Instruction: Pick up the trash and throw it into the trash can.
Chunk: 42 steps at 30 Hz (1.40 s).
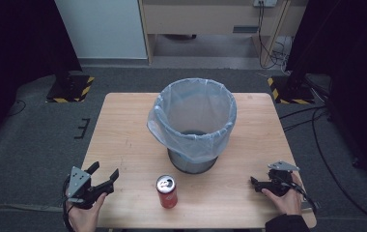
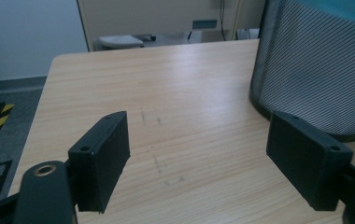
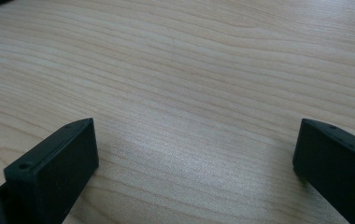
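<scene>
Wooden rectangular table is carrying everything noted. Grey mesh wastebasket, lined with a clear plastic bag, is standing ahead of both tongs, between them. Red drink can is standing upright between the two tongs, nearer the left one, just short of the wastebasket. Left gripper is resting at the near-left edge, jaws spread apart, holding nothing. Right gripper is sitting at the near-right corner, jaws likewise apart over bare wood.
</scene>
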Motion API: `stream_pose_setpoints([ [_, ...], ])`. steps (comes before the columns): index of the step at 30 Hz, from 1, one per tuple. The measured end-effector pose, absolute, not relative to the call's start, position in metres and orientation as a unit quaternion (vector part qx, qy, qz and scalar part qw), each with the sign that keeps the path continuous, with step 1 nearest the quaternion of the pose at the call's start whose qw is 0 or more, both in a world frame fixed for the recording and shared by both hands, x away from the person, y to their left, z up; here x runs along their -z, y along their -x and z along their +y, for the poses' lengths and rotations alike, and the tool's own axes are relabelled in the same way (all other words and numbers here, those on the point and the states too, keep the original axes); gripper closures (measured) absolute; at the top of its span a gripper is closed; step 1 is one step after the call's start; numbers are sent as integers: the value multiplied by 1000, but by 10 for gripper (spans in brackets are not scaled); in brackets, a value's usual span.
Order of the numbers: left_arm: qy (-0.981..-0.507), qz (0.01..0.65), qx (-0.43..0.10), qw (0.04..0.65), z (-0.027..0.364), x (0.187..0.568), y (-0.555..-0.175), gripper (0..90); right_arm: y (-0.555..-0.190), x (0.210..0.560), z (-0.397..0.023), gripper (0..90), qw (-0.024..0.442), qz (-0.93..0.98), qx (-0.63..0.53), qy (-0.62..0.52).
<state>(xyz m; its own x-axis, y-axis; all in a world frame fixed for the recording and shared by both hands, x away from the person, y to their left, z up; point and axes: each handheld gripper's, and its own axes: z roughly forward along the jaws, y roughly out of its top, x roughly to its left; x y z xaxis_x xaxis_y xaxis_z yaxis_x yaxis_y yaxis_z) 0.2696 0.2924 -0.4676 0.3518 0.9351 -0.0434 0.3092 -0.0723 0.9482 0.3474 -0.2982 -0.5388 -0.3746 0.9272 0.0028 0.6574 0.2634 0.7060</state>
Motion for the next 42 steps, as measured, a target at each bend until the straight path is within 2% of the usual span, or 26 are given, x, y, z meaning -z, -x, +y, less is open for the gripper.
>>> stream_pose_setpoints([
  [15, -663, 426, -288, 544, 272, 449, -257, 198, -347, 539, -298, 4, 213, 766, -317, -517],
  [22, -674, 412, -271, 551, 262, 448, -253, 169, -347, 539, -298, 4, 213, 766, -317, -517],
  [42, -704, 359, -224, 571, 225, 452, -238, 161, -347, 539, -298, 4, 213, 766, -318, -517],
])
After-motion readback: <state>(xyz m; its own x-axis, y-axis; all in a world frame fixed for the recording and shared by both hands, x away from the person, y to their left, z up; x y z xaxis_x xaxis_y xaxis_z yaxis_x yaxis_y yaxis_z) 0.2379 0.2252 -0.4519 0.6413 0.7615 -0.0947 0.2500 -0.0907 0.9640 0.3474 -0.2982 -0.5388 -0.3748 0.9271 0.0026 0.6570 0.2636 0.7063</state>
